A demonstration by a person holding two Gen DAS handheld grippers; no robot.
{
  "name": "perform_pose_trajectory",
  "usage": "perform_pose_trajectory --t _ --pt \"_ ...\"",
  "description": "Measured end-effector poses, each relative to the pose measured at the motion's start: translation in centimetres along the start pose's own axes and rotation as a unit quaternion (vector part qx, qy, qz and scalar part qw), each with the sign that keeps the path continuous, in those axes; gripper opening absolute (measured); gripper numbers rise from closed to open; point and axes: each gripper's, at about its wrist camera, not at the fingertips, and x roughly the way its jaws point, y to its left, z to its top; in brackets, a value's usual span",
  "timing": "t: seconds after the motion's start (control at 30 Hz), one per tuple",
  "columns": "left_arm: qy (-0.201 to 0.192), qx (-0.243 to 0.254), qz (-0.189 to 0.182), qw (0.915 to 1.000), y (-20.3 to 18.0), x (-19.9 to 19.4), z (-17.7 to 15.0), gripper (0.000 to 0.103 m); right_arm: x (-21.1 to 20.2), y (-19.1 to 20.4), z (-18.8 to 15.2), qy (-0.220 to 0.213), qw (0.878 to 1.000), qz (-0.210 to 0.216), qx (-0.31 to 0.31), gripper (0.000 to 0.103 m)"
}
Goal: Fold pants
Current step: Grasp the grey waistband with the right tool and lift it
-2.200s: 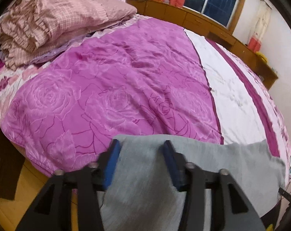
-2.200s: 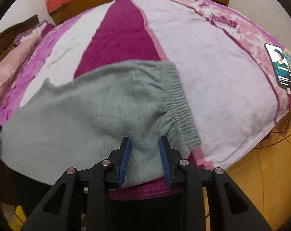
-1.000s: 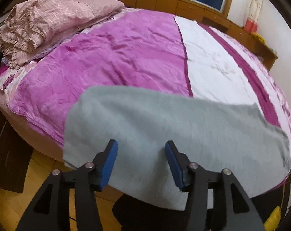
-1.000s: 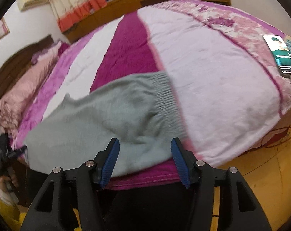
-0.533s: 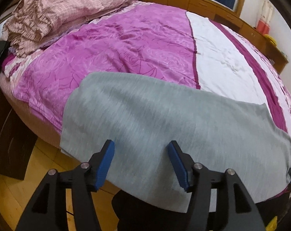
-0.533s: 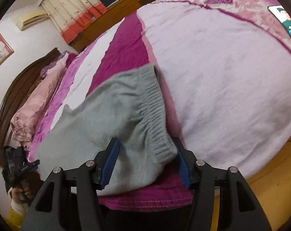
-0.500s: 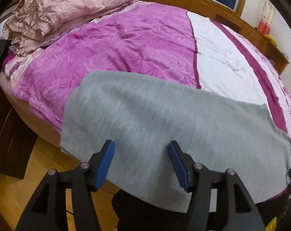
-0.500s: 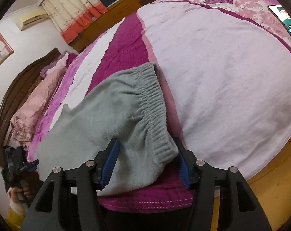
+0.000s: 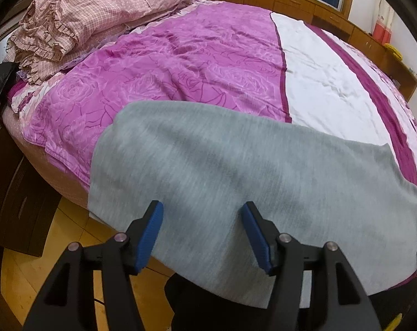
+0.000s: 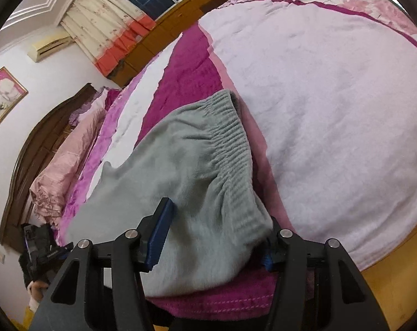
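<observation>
Nearest in, the left gripper has its jaws spread wide, blue pads either side of the leg end of the grey pants, gripping nothing. Over on the other side, the right gripper is just as wide open, straddling the ribbed waistband, with the cloth bunched up between the fingers but not pinched.

The pants lie lengthwise along the near edge of the bed, already doubled leg on leg by the look of it, with the near hem hanging off the mattress above the wooden floor.

That overhang is the danger. If a jaw closes on the top layer alone, the lower leg could drag behind and the fold come out skewed. A tug toward the person could pull the whole garment off the edge. And the waistband is rucked, so a crease may get folded in.

Farther back, a checked pink quilt is heaped by the headboard; beyond that, wooden cabinets and a dark window. No brand, label or legible writing shows anywhere.
</observation>
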Motion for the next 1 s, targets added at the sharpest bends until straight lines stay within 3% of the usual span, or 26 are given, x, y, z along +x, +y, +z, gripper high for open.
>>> perform_pose_trajectory --t 0.03,0.1,0.2,0.6,1.0 --pt "0.000 0.000 0.000 1.0000 0.0 0.0 0.0 0.063 0.0 -0.1 0.2 -0.001 1.000 0.004 0.005 0.048" --pt "-0.001 0.002 0.002 1.0000 0.0 0.0 0.0 0.063 -0.2 -0.3 0.4 -0.005 1.000 -0.004 0.013 0.030" --pt "-0.001 0.007 0.004 1.0000 0.0 -0.1 0.1 0.063 -1.4 0.2 0.4 -0.023 0.999 -0.031 0.007 0.014" --pt "0.001 0.019 -0.003 0.9998 0.1 -0.8 0.2 0.063 -5.1 7.6 2.0 -0.061 0.993 -0.032 -0.092 0.010" --pt "-0.014 0.013 -0.011 0.9997 1.1 -2.1 0.3 0.063 -5.2 18.2 3.0 -0.052 0.976 0.029 -0.210 0.010"
